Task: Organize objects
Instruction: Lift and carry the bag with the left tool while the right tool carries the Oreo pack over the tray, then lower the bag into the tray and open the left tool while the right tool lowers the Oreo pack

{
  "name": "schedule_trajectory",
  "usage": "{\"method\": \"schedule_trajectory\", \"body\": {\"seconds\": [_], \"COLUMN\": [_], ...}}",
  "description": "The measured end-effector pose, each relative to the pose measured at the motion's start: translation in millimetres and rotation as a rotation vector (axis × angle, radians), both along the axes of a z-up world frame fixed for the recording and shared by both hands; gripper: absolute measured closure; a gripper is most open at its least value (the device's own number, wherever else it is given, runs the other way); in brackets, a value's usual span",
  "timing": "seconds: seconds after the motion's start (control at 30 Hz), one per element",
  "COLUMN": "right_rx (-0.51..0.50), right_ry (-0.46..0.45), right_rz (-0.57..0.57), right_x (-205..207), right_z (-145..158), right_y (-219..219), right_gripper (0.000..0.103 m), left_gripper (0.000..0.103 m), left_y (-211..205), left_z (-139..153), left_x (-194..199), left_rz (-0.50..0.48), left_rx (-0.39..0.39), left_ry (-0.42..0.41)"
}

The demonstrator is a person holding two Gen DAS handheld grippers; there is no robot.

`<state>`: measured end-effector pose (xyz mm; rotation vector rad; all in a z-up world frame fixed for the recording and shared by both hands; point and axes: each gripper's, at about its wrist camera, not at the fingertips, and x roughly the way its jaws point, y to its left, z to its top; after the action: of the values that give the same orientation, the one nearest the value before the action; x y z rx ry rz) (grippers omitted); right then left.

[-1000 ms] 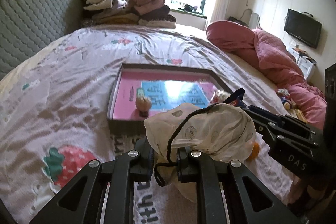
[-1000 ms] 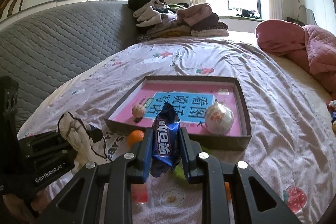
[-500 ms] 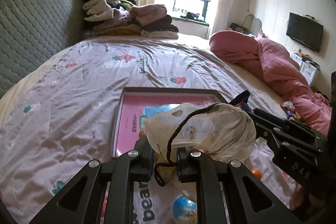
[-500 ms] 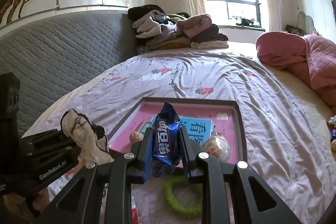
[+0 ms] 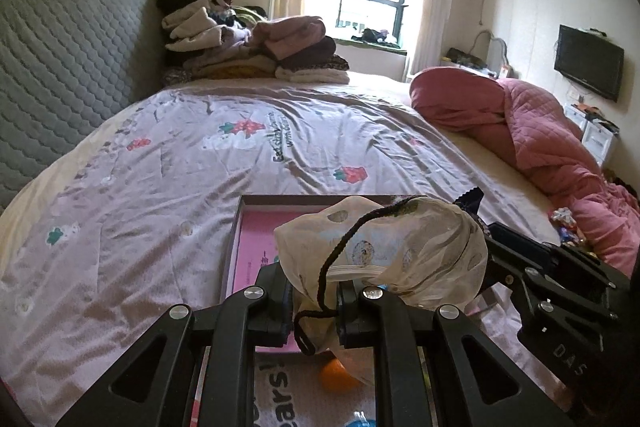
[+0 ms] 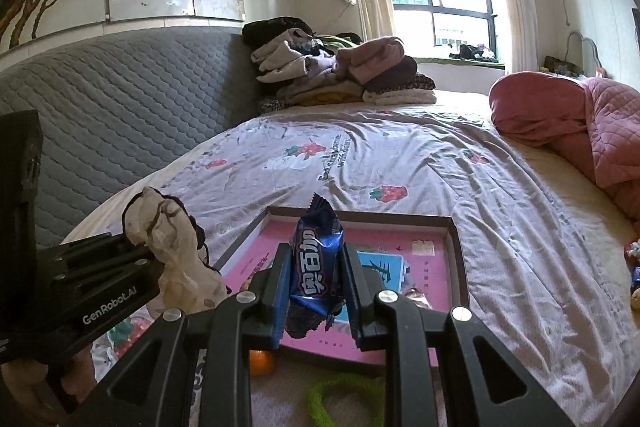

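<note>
Grippers of black plastic fill both views, each clamped on an item above the bed. Left gripper (image 5: 312,303) has its jaws closed tight on a cream drawstring cloth pouch with a black cord (image 5: 384,251), which bulges above the fingers. Right gripper (image 6: 314,291) pinches a blue foil snack packet with white lettering (image 6: 316,267) upright between its nearly closed fingers. Both are held over the near edge of a shallow brown-rimmed tray with a pink printed base (image 6: 456,227), which lies on the strawberry-print bedsheet (image 6: 400,155). An orange ball (image 6: 261,363) and a green ring (image 6: 340,403) lie on the sheet just before the tray.
</note>
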<state>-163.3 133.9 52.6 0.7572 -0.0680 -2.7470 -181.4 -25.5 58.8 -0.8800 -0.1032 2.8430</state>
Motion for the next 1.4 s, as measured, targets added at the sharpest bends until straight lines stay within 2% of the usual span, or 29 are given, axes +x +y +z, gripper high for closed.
{"method": "schedule_trajectory", "body": {"seconds": [0.27,0.77,1.07,1.4], "right_rx": [-0.006,-0.009,-0.013,0.006], "right_ry": [0.002,-0.022,-0.062,-0.103], "right_rz": [-0.01,-0.016,-0.02,-0.028], "right_x": [-10,-24,-34,-42], "right_z": [-1,-13,-32,-55], "right_y": [2,5,7,5], "right_gripper": [0.078,0.078,0.078,0.078], "left_gripper": [0.087,0.087,0.087,0.087], "left_y": [3,9,7,17], "left_z": [2,-16,-42,-71], "left_x": [-14,-32,-46,-60], "left_rz": [0.009,0.02,0.005,-0.016], "left_rx": [-0.018,-0.033,-0.021,-0.043], "left_ry": [0.009,-0.023,-0.065,-0.122]}}
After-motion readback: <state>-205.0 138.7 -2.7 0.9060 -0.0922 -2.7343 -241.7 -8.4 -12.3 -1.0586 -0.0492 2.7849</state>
